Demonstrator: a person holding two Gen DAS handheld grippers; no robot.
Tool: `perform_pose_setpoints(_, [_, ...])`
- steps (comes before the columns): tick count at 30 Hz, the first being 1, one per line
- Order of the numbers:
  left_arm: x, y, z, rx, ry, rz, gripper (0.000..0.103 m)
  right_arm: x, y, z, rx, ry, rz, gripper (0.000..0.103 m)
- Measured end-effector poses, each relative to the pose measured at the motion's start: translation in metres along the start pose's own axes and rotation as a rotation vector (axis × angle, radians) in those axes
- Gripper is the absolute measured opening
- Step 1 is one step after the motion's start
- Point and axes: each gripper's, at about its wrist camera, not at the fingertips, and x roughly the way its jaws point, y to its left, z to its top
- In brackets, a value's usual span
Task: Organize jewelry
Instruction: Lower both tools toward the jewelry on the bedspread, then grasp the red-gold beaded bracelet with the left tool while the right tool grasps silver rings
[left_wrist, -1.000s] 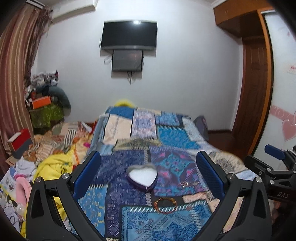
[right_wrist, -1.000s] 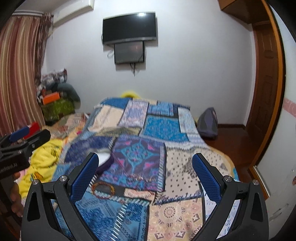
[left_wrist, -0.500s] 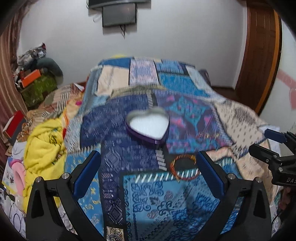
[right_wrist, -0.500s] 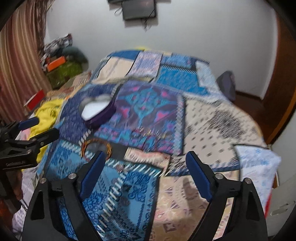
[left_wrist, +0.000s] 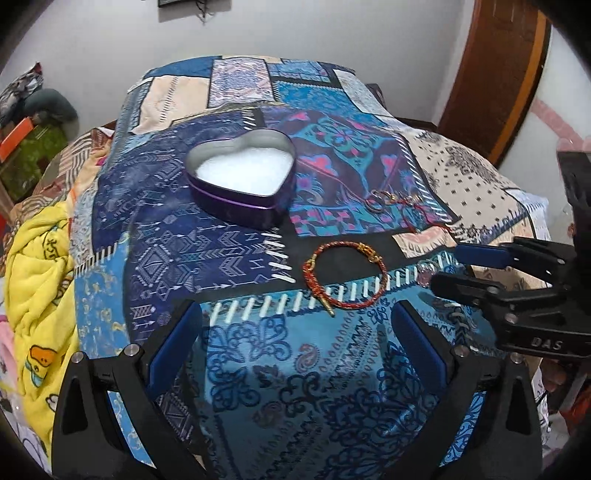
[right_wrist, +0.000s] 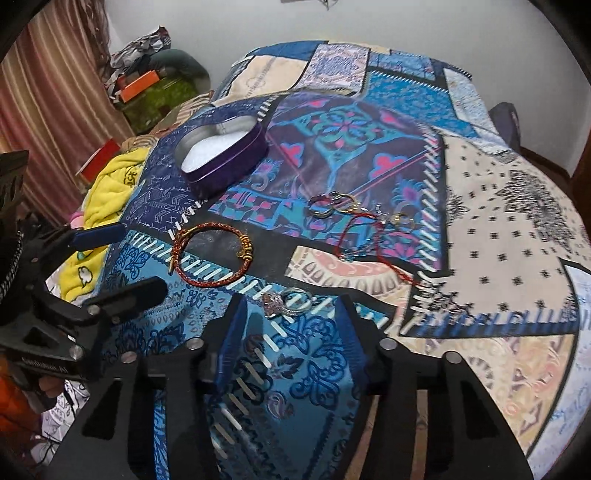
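A purple heart-shaped tin (left_wrist: 242, 188) with a white lining stands open on the patchwork bedspread (left_wrist: 295, 369); it also shows in the right wrist view (right_wrist: 221, 155). A red and gold bracelet (left_wrist: 345, 275) lies in front of it, also seen in the right wrist view (right_wrist: 212, 254). A silver ring with a pink stone (right_wrist: 286, 302) lies just ahead of my right gripper (right_wrist: 291, 317), which is open and partly narrowed. Several rings (right_wrist: 332, 205) and a red cord (right_wrist: 369, 240) lie further back. My left gripper (left_wrist: 295, 332) is open and empty, just short of the bracelet.
A yellow blanket (left_wrist: 33, 280) and clutter lie off the bed's left side. A wooden door (left_wrist: 491, 74) is at the right. The right gripper shows in the left wrist view (left_wrist: 443, 269); the left gripper shows in the right wrist view (right_wrist: 114, 258).
Both grippers have tilted down and moved closer to the bed. The right gripper's fingers have narrowed. The jewelry now fills the view.
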Motion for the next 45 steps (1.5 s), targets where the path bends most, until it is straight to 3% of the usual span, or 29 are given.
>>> perform_pose_setpoints(4, [0.008,-0.003,0.002,0.013,0.018,-0.028,0.090,0.006,-0.003,-0.001,0.000,0.015,0.006,0.041])
perform_pose_setpoints(18, [0.033,-0.024,0.009,0.112,0.017,-0.041,0.083,0.011,-0.011,-0.003,0.007,0.014,0.006,0.028])
perform_pose_setpoints(26, [0.036,-0.031,0.011,0.124,0.005,-0.077,0.057,0.010,-0.012,-0.002,0.025,0.003,0.006,0.028])
perform_pose_setpoints(30, [0.036,-0.034,0.013,0.126,0.006,-0.081,0.036,0.006,-0.012,-0.001,0.030,-0.002,-0.001,0.028])
perform_pose_setpoints(37, [0.033,-0.027,0.013,0.075,0.019,-0.130,0.014,-0.005,-0.013,0.001,0.041,-0.028,-0.015,0.028])
perform_pose_setpoints(45, [0.017,-0.021,0.012,0.056,-0.009,-0.098,0.011,-0.018,-0.011,0.009,0.037,-0.064,-0.028,0.028])
